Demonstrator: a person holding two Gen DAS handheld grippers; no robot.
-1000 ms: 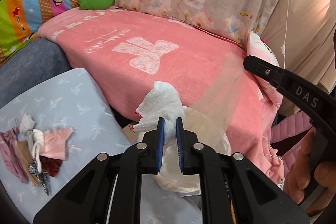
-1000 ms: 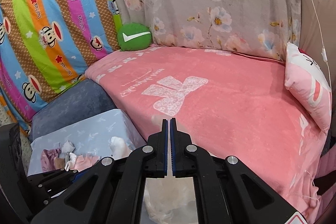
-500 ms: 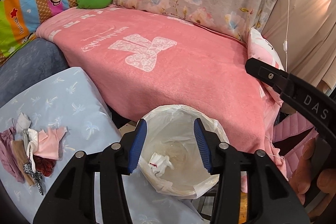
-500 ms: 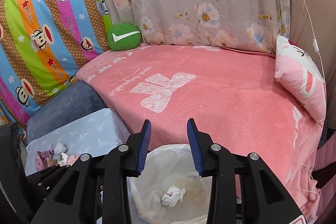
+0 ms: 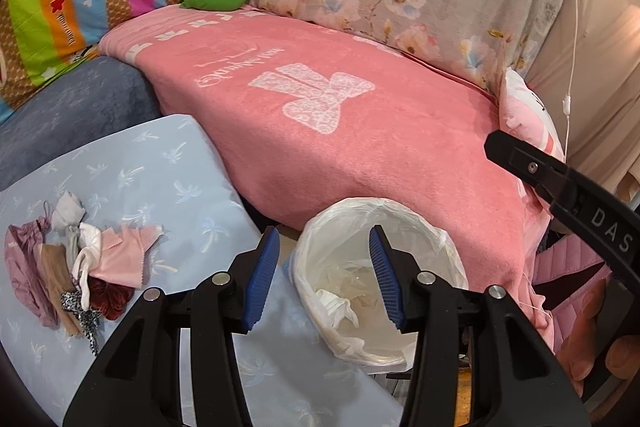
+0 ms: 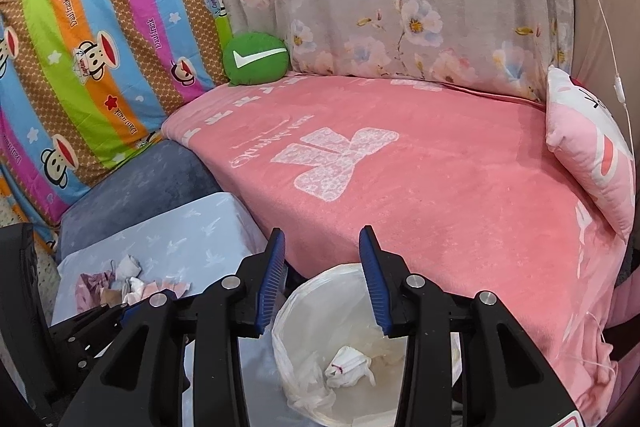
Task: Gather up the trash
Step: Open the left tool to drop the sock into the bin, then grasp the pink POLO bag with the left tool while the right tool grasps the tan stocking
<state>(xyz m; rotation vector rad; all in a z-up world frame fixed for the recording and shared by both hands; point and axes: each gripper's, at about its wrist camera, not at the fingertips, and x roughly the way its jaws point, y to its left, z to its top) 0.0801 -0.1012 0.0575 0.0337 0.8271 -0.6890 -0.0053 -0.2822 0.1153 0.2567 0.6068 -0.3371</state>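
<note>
Crumpled white tissue (image 6: 347, 371) in lined bin (image 6: 304, 291)

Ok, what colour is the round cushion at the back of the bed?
Green with a white check mark, clearest in the right wrist view: round cushion.

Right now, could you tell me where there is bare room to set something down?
The pink blanket lies bare between the green cushion and the pink pillow. The light blue cover is free behind the cloth scraps, but crowded there.

"DAS" on right gripper (image 5: 612, 235); "Paul Frank", perhaps "Captain", on striped monkey sheet (image 6: 100, 67).
</note>
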